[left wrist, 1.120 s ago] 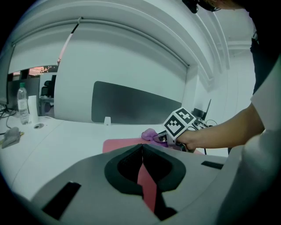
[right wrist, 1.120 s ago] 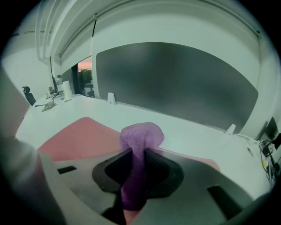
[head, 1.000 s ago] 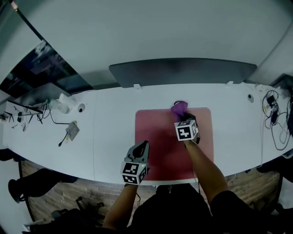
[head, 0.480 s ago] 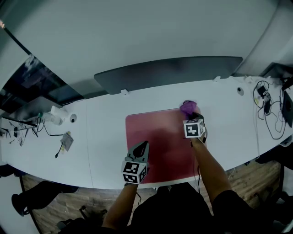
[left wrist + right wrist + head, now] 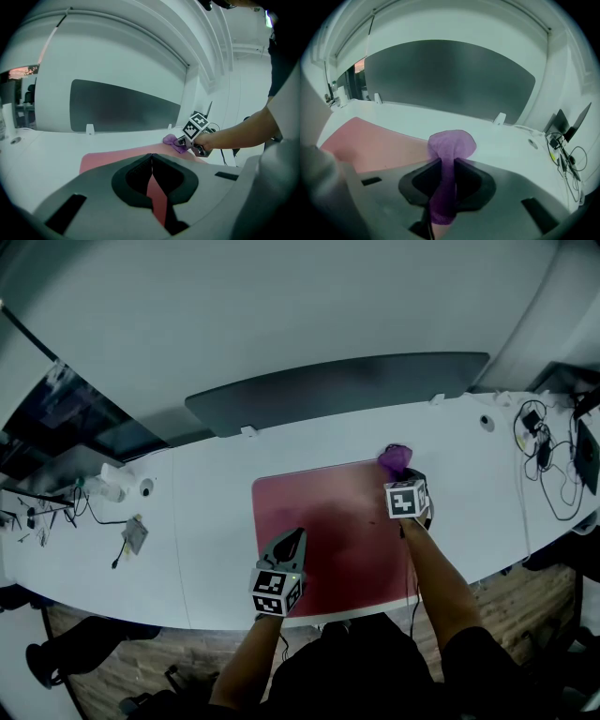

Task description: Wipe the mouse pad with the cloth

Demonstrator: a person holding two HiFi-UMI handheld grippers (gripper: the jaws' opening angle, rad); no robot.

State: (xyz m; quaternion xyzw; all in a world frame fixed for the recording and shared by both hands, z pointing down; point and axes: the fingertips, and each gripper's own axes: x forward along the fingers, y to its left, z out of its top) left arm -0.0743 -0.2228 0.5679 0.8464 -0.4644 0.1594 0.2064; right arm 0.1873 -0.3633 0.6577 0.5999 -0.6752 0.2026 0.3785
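Purple cloth (image 5: pixel 451 149) pinched in right tongs (image 5: pixel 447 165) at mouse pad (image 5: pixel 323 526) corner; left tongs (image 5: pixel 151 161) together.

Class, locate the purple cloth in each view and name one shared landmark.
Head view: cloth at the mouse pad's far right corner.
Left gripper view: cloth right of centre, at the pad's far edge.
Right gripper view: cloth centre, between the jaws.
Shared landmark: the mouse pad.

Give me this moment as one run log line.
right gripper shut on cloth at mouse pad far-right corner | left gripper shut, empty
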